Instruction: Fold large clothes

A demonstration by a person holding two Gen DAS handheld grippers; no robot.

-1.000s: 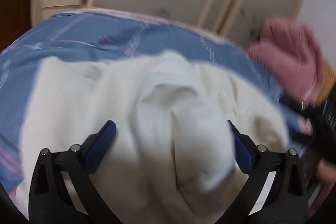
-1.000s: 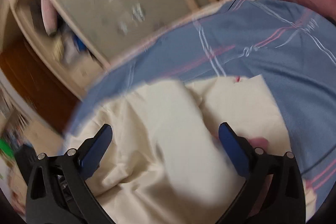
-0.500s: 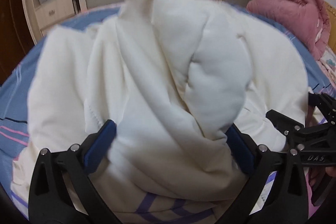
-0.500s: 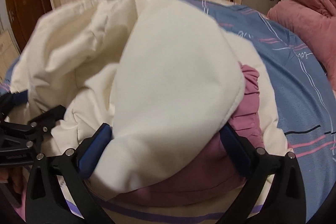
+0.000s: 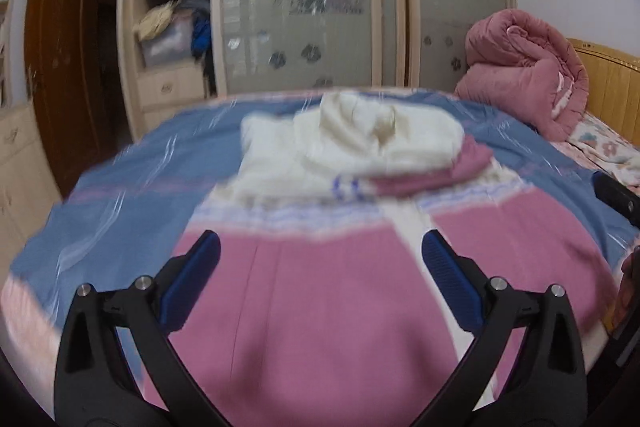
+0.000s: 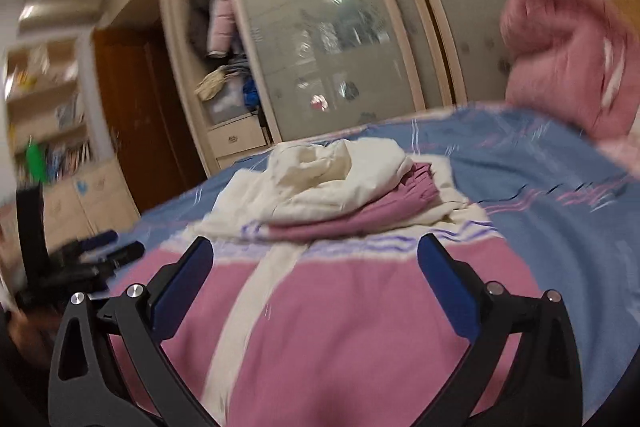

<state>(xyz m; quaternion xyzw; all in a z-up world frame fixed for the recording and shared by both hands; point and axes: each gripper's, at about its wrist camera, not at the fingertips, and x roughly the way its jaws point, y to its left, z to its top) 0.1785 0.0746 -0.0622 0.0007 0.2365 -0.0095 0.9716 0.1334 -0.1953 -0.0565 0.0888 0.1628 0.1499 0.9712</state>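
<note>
While the pink-and-cream garment lay spread on the blue bedsheet, my left gripper hung over its near part, jaws apart and empty; my right gripper did likewise, the garment's cream top bunched beyond.

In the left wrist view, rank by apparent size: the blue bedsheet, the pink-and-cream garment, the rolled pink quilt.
1. Bedsheet
2. Garment, though it lies nearest the camera
3. Quilt, farthest away, so true size unsure
</note>
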